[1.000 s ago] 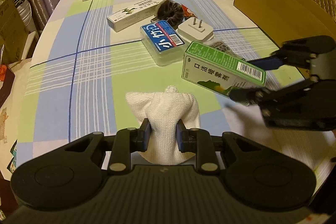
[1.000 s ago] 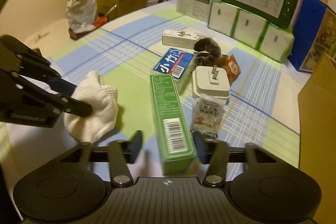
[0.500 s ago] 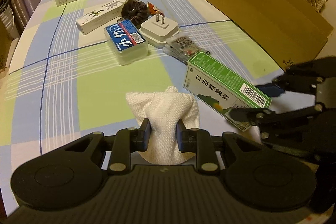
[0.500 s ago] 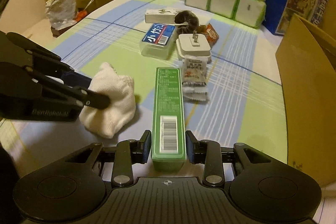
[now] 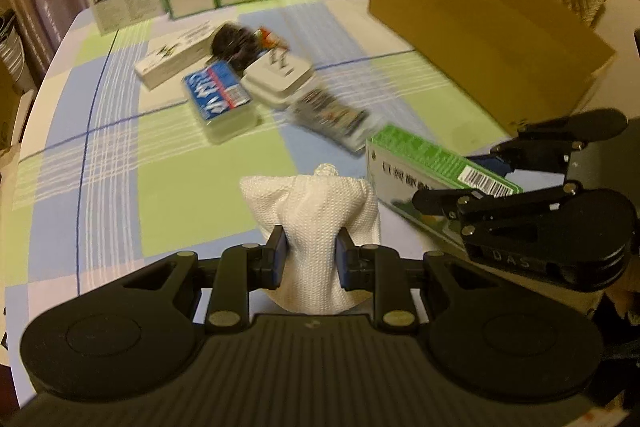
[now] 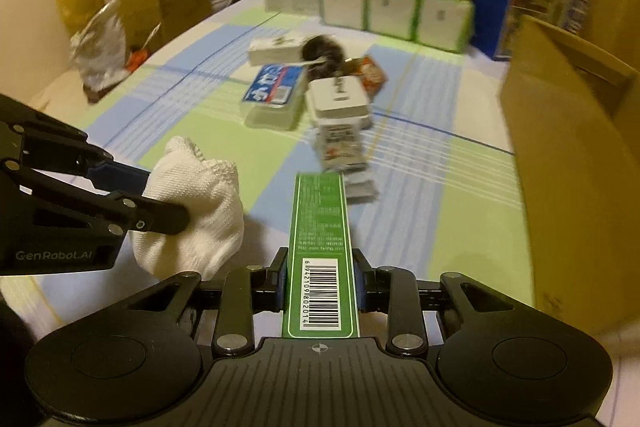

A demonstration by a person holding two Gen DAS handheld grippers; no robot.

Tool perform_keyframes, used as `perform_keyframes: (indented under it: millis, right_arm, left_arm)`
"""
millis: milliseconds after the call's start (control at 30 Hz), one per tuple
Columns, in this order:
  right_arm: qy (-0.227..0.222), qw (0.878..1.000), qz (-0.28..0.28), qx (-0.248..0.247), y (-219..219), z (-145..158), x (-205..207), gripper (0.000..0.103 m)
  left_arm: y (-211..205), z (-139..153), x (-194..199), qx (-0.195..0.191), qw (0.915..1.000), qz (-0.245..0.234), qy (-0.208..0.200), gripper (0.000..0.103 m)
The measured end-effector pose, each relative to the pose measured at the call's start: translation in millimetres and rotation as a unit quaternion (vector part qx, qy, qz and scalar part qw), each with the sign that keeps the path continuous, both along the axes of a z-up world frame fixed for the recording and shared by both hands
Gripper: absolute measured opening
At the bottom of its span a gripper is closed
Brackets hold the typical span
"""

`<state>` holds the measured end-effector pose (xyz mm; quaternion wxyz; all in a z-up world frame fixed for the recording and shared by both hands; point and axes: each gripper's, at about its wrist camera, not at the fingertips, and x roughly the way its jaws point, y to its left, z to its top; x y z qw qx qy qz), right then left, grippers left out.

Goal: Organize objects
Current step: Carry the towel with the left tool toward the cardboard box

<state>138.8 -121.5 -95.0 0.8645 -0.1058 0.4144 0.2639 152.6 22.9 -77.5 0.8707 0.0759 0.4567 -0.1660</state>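
Pointing straight ahead between the clamped right tongs (image 6: 321, 277), the green box (image 6: 322, 227) now rides higher; left tongs (image 5: 310, 259) still pinch the white cloth (image 5: 316, 219).

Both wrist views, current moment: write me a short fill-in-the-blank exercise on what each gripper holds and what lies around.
1. The left gripper is shut on a white ____.
2. The right gripper clamps a long ____ box with a barcode.
3. The big cardboard box on the table stands on the ____ side of both views.

Missing words: cloth; green; right
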Motion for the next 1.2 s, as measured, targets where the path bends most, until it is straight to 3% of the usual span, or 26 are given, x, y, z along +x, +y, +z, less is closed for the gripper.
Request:
perform_keyframes:
  millis: [233, 500, 567, 633, 733, 867, 1033, 1200]
  right_arm:
    - [-0.037, 0.996, -0.061, 0.044, -54.4, 61.5, -9.8, 0.027]
    - [-0.11, 0.983, -0.126, 0.08, -137.7, 135.1, 7.0, 0.027]
    - [-0.12, 0.979, -0.141, 0.087, -160.1, 150.3, 16.5, 0.0]
    - [-0.128, 0.974, -0.163, 0.094, -183.1, 160.2, 28.9, 0.0]
    - [-0.121, 0.97, -0.186, 0.104, -211.5, 163.4, 52.7, 0.0]
    - [-0.109, 0.966, -0.212, 0.103, -234.1, 144.4, 70.7, 0.0]
    - [-0.094, 0.963, -0.226, 0.116, -244.4, 114.0, 60.1, 0.0]
    - [-0.097, 0.965, -0.217, 0.114, -241.4, 110.2, 48.0, 0.0]
  left_arm:
    - [-49.9, 44.2, -5.2, -0.027, 0.9987, -0.033, -0.027, 0.021]
    - [-117.0, 95.2, 9.7, -0.042, 0.9944, -0.073, -0.064, 0.021]
    - [-133.7, 104.5, 19.0, -0.044, 0.9931, -0.082, -0.071, 0.021]
    - [-154.8, 112.7, 30.9, -0.046, 0.9916, -0.092, -0.078, 0.021]
    - [-180.5, 119.0, 47.6, -0.049, 0.9901, -0.102, -0.083, 0.021]
    - [-205.2, 112.1, 65.4, -0.057, 0.9906, -0.096, -0.078, 0.021]
    - [-204.0, 98.5, 64.2, -0.052, 0.9914, -0.097, -0.072, 0.021]
    - [-190.7, 95.4, 63.7, -0.053, 0.992, -0.093, -0.068, 0.021]
